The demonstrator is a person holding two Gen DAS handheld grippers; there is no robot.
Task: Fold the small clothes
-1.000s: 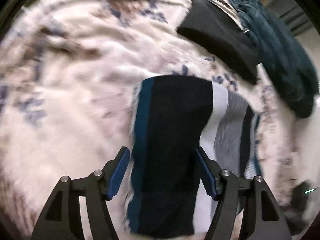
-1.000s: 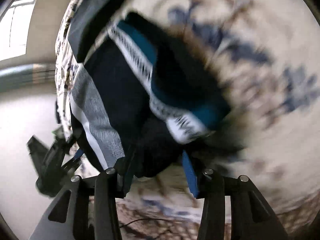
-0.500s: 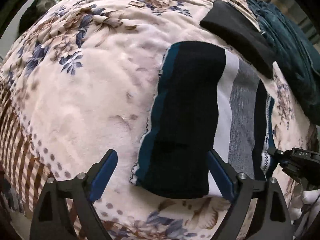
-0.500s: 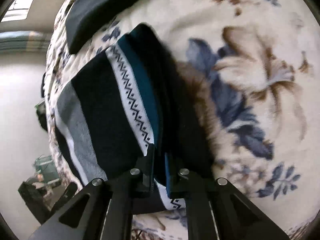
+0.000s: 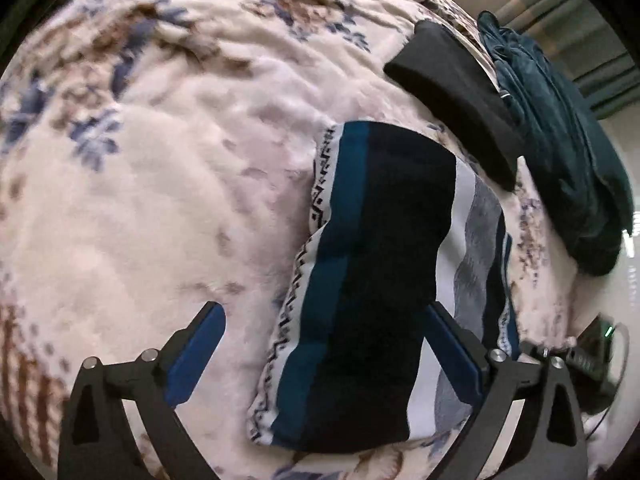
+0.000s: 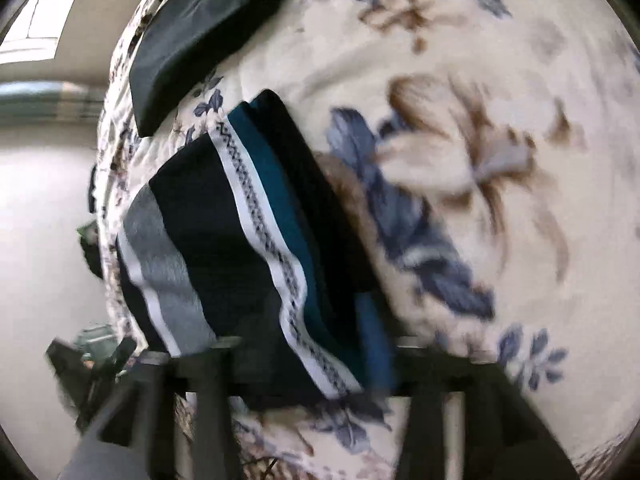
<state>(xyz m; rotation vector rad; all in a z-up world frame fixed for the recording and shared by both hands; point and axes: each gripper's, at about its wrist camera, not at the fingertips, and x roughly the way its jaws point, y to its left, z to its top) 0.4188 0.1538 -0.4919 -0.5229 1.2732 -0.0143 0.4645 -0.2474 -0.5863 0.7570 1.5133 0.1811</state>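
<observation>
Since half a second ago your right tongs (image 6: 304,344) have let go of the folded striped navy, teal, white and grey garment (image 5: 384,280) and now stand apart astride its near edge. Your left tongs (image 5: 324,320) are wide apart too, the garment lying between them on the cream floral fleece blanket (image 5: 160,200), with a flat black folded cloth (image 5: 452,92) at one o'clock.

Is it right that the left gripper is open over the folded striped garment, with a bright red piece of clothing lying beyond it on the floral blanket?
Not quite. The piece beyond the striped garment is black, not red, as the left wrist view shows. The rest holds: the left gripper is open over the garment on the floral blanket.
</observation>
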